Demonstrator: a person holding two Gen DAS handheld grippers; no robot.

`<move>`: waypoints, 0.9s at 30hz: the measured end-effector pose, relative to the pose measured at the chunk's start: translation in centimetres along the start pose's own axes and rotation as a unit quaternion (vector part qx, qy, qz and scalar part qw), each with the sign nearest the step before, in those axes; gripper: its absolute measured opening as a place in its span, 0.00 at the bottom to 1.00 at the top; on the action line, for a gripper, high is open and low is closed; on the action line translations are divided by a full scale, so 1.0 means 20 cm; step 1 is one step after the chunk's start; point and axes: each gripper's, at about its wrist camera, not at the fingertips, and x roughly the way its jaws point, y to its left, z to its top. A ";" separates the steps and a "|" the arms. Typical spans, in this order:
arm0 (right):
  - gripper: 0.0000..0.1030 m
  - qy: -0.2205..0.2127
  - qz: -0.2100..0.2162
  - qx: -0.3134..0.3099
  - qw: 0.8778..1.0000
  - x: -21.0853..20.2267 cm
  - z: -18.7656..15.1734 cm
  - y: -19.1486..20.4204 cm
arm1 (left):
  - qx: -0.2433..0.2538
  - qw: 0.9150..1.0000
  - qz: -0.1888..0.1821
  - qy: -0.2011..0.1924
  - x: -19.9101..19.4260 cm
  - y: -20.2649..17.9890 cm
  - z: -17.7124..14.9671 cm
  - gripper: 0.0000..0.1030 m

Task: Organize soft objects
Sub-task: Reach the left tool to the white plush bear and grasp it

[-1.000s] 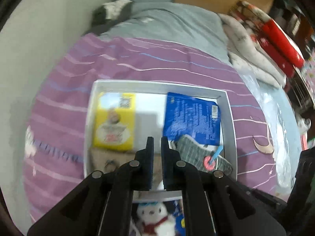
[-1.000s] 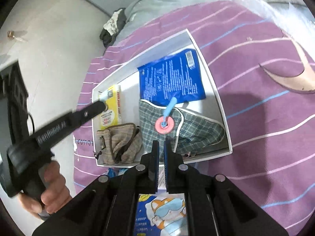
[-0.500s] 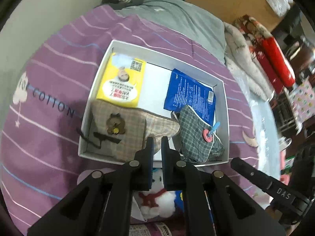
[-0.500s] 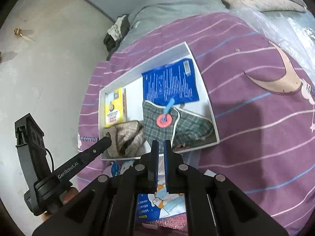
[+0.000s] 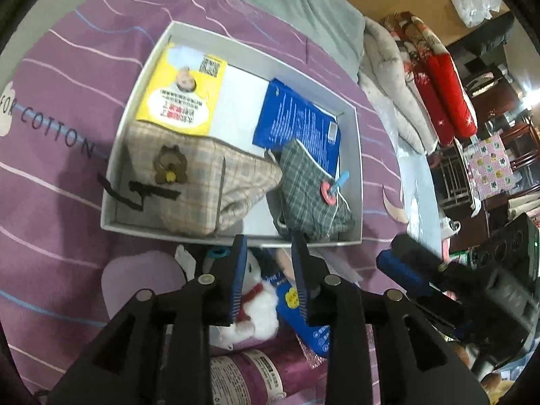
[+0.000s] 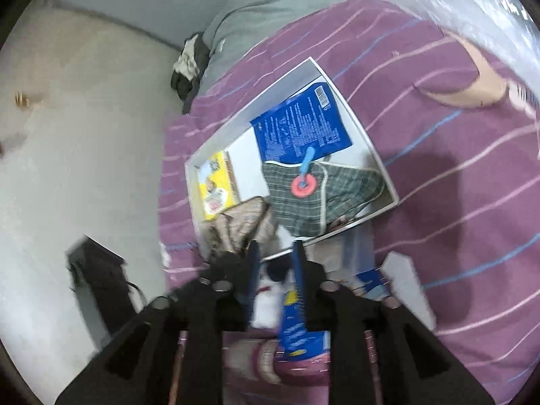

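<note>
A white box [image 5: 152,231] lies on the purple striped bedspread [image 5: 67,67]. It holds a yellow pack [image 5: 182,98], a blue pack [image 5: 297,121], a beige plaid pouch [image 5: 202,182] and a green plaid pouch [image 5: 303,185]. Just in front of the box lies a white plush toy [image 5: 260,293] beside a loose blue pack [image 5: 303,320]. My left gripper [image 5: 270,246] hovers over the toy with its jaws opening and the pads touching nothing. My right gripper [image 6: 275,253] hangs over the same spot, its jaws also opening and empty. It shows too at the right of the left wrist view.
A purple wrapped roll [image 5: 249,374] lies nearest me, under the grippers. Grey bedding [image 5: 303,10] and folded quilts [image 5: 435,77] sit beyond the box. A pale floor [image 6: 84,135] runs along the bed's left side. The right wrist view is blurred.
Both grippers' jaws were shut and now stand apart. The left wrist view has tipped down, bringing the plush toy and loose packs into view. The right gripper has drawn in near the left one.
</note>
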 end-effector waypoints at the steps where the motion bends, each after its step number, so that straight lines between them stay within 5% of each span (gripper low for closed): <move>1: 0.37 0.000 0.010 0.012 1.000 0.00 0.00 0.00 | -0.001 1.000 0.000 0.003 0.00 0.00 0.00 0.32; 4: 0.43 0.007 0.020 0.034 0.999 0.01 0.00 -0.01 | -0.008 1.000 0.005 0.015 0.00 0.01 -0.01 0.32; 13: 0.48 -0.003 -0.066 0.044 0.997 0.04 0.00 -0.01 | -0.022 0.999 0.019 0.031 -0.03 0.07 -0.02 0.33; 16: 0.58 -0.024 -0.162 -0.037 0.986 0.04 -0.02 0.08 | -0.019 0.999 0.022 0.043 -0.03 0.08 -0.02 0.33; 19: 0.63 -0.038 -0.235 -0.155 0.959 0.06 -0.07 0.18 | -0.021 0.998 0.023 0.045 -0.04 0.10 -0.02 0.33; 27: 0.63 -0.006 -0.214 -0.315 0.925 0.07 -0.21 0.25 | -0.010 0.995 0.005 0.098 0.01 0.10 -0.05 0.39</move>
